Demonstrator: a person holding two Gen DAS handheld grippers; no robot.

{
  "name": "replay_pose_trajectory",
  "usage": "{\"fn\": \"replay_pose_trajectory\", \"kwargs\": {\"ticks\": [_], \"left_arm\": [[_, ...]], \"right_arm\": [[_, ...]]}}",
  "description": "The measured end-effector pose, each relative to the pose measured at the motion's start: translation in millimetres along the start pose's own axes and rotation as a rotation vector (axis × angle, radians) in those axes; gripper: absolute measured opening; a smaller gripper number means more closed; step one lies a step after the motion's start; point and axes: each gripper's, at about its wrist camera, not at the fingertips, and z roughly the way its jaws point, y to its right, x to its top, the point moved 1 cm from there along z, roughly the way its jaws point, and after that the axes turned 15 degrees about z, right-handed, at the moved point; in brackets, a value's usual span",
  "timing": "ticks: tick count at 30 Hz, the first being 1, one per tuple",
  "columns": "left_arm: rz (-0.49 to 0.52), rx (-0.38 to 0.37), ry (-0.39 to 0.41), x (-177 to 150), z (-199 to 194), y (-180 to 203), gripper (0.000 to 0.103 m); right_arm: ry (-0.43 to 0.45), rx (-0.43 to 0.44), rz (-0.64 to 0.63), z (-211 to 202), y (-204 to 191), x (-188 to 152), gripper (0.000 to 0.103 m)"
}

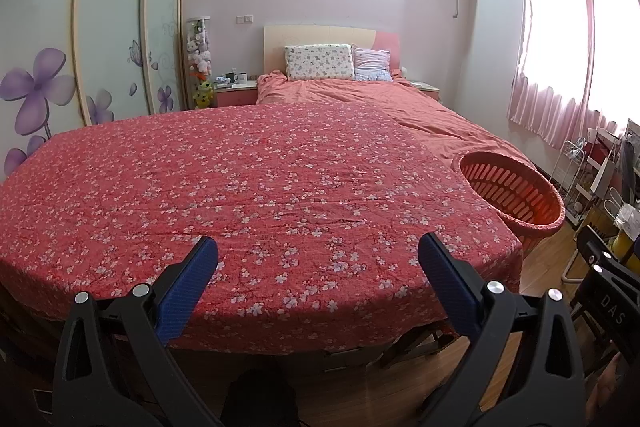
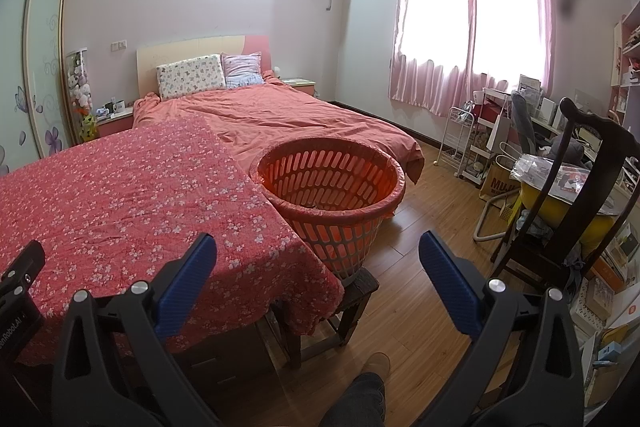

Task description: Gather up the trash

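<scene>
An orange slatted basket [image 2: 332,187] stands on a small dark stool [image 2: 352,291] at the right corner of a table under a red floral cloth [image 2: 120,187]; it also shows in the left wrist view [image 1: 512,195]. No trash shows on the cloth [image 1: 260,187]. My left gripper [image 1: 318,255] is open and empty above the cloth's near edge. My right gripper [image 2: 318,255] is open and empty, just in front of the basket and the table corner. The inside bottom of the basket is mostly hidden.
A bed with a pink duvet [image 2: 288,115] lies behind the table. A dark wooden chair [image 2: 568,187] and cluttered shelves [image 2: 480,139] stand on the right. Wooden floor [image 2: 432,211] lies between basket and chair. A wardrobe [image 1: 112,39] lines the left wall.
</scene>
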Motion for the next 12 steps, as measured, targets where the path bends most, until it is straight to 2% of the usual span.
{"fn": "replay_pose_trajectory", "kwargs": {"ticks": [12], "left_arm": [[0.004, 0.007, 0.0, -0.6, -0.7, -1.8, 0.099]], "right_arm": [[-0.001, 0.0, 0.0, 0.2, -0.5, 0.9, 0.099]]}}
